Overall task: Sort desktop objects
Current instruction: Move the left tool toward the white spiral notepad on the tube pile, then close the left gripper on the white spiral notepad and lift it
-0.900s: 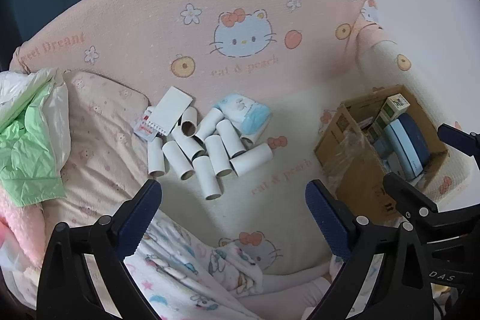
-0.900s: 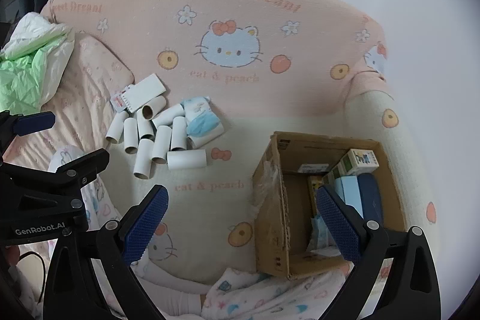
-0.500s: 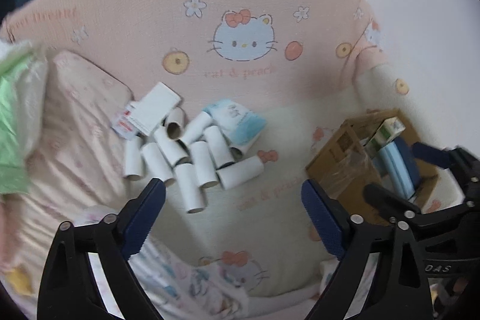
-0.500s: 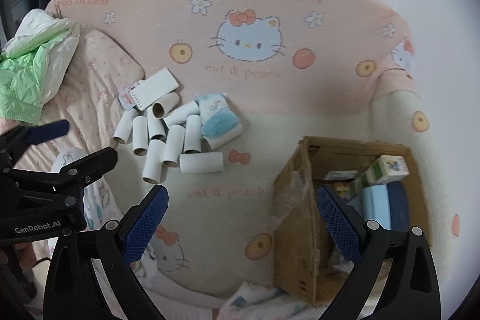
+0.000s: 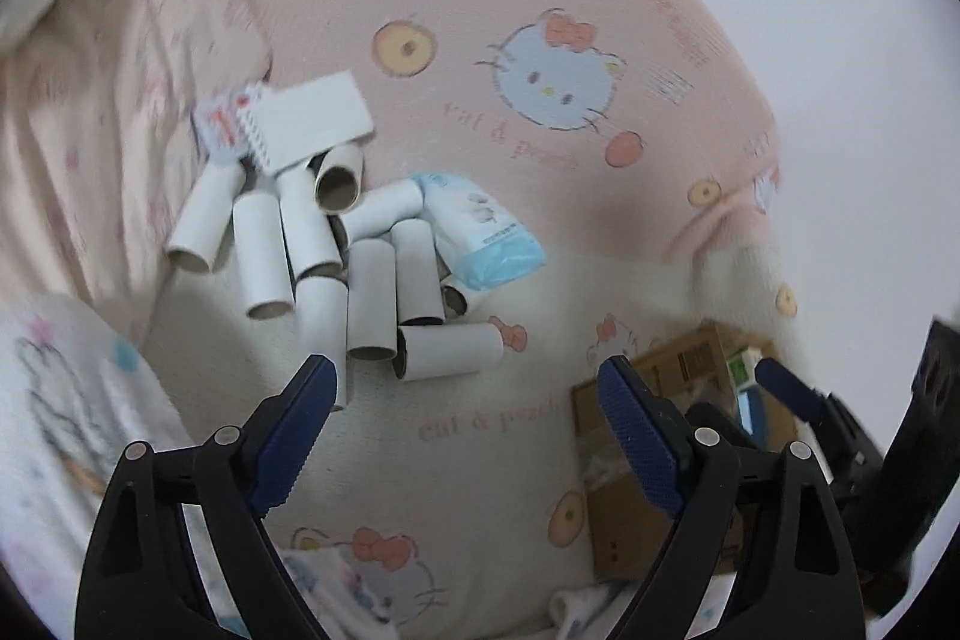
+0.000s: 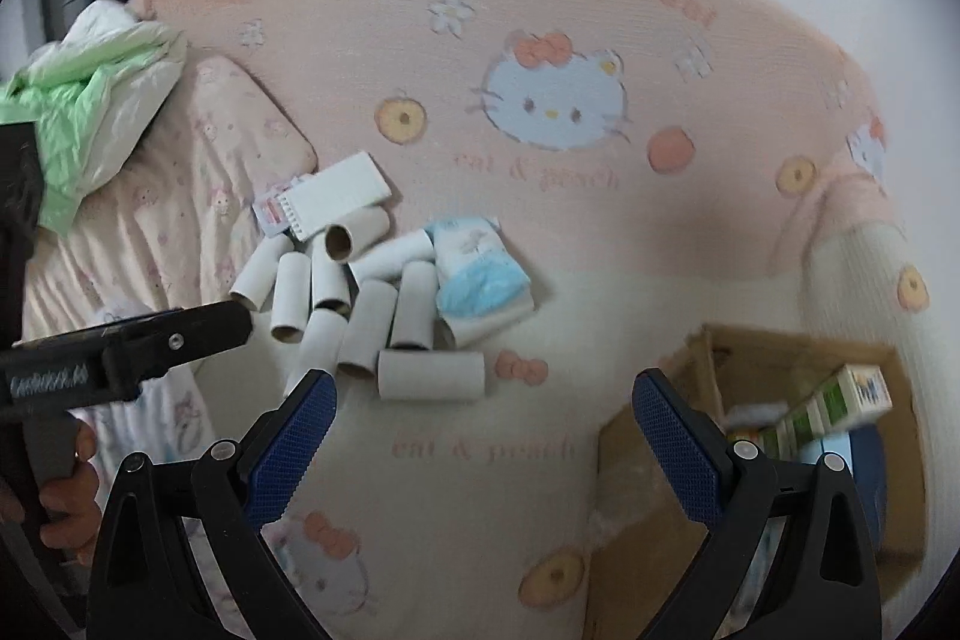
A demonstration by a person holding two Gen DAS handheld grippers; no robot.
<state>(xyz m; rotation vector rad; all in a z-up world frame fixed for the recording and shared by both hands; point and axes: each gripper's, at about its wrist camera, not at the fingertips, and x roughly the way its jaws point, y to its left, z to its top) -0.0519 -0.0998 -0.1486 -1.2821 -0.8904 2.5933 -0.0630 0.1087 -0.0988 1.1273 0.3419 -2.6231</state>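
Note:
Several white cardboard tubes (image 5: 372,301) lie in a heap on the Hello Kitty blanket, also in the right wrist view (image 6: 366,319). A white notepad (image 5: 306,121) and a blue tissue pack (image 5: 480,235) lie at the heap's edges; the notepad (image 6: 336,196) and the pack (image 6: 480,274) also show in the right wrist view. A cardboard box (image 6: 690,490) holding small cartons stands at the right. My left gripper (image 5: 465,421) is open and empty just short of the tubes. My right gripper (image 6: 483,436) is open and empty between the heap and the box.
A pink pillow (image 6: 198,196) and a green and white plastic bag (image 6: 90,100) lie at the left. A patterned cloth (image 5: 66,412) is bunched at the near left. The white wall is behind the bed. The left gripper's body (image 6: 120,346) reaches in from the left.
Both grippers have moved forward and down toward the tube heap, which looks larger now. The left view has swung left, putting the box at its lower right. Both stay open.

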